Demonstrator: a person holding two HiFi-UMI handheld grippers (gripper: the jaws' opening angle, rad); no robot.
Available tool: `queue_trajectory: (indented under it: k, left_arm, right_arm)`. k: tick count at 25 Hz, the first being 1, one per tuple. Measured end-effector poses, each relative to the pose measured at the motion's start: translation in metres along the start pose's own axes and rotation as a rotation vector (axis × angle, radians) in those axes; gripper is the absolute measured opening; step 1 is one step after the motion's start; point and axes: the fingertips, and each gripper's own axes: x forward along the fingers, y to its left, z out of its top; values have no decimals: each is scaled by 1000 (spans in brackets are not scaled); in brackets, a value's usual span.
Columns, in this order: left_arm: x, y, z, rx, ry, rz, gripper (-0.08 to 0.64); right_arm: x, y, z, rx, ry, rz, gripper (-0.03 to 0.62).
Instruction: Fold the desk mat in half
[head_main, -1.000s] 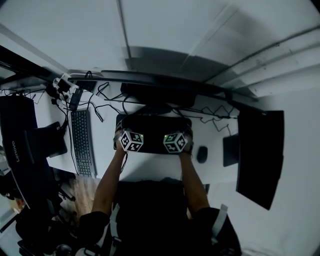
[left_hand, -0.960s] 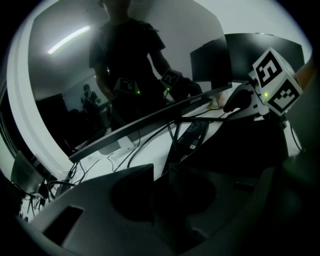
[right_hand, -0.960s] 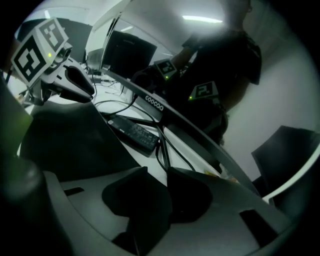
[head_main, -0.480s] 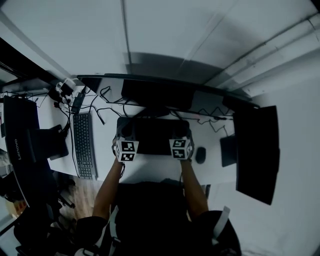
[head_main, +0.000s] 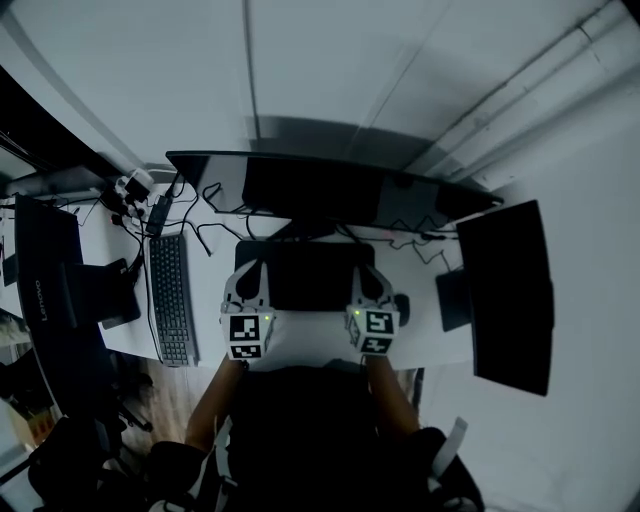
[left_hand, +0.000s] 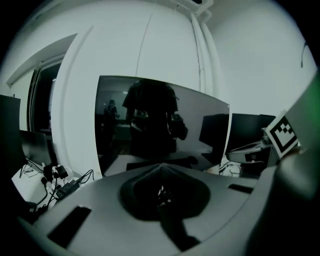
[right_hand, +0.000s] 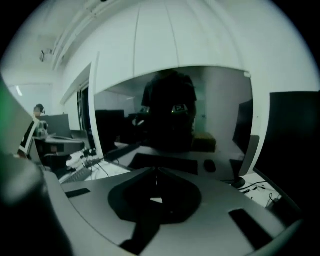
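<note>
Seated at a white tabletop (head_main: 305, 338), a person holds two claws at the near edge of a dark desk mat (head_main: 310, 275), which lies just in front of a wide curved monitor (head_main: 320, 195); the left claw (left_hand: 160, 168) is closed on the mat's near left corner; the right claw (right_hand: 156, 171), whose jaws have just been closing, is clamped on the near right corner. In both gripper views the tips meet, with dark material filling the hollow behind them. The far part of the mat lies flat on the tabletop. A keyboard (head_main: 172, 300) sits well to the left of the mat, turned lengthwise; a dark mouse (head_main: 402, 306) lies just off its right edge; black cables (head_main: 215, 235) trail behind. A second dark screen (head_main: 510, 300) stands at the far right. On the left, a dark device (head_main: 45, 290) bears small pale lettering that appears to read "Lenovo". The marker cubes (head_main: 245, 336) show only black-and-white square patterns, no words. The monitor's glass reflects the person's dark figure.
</note>
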Motion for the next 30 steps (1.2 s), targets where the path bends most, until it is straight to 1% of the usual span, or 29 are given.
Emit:
queue_trajectory:
  k: [3, 7, 8, 11, 13, 16, 19, 22, 25, 30]
  left_arm:
    - [-26, -5, 18, -10, -53, -14, 6]
    - [-54, -5, 33, 5, -106, 6, 6]
    - [-60, -6, 36, -3, -120, 10, 6]
    - [-75, -10, 52, -60, -176, 27, 6]
    - [-80, -14, 55, -72, -183, 27, 6]
    - [-82, -20, 57, -56, -192, 19, 6]
    - [-82, -24, 58, -56, -199, 11, 6]
    - [-81, -26, 58, -53, -200, 13, 6]
    - [-81, -27, 58, -61, -197, 13, 6]
    - [-81, -25, 60, -61, -198, 19, 6]
  right_arm:
    - [-32, 8, 19, 13, -62, 14, 14]
    - [-68, 16, 37, 58, -118, 18, 12]
    - [-75, 18, 39, 63, -125, 22, 12]
    - [-92, 24, 43, 61, -145, 35, 12]
    - [-99, 28, 44, 45, -162, 44, 11]
    - [-104, 31, 45, 45, -173, 53, 11]
    - [-106, 30, 47, 34, -179, 53, 9]
    - [-106, 27, 44, 45, -172, 47, 9]
    - [-105, 27, 41, 35, -163, 56, 8]
    - [-106, 29, 48, 54, -177, 59, 8]
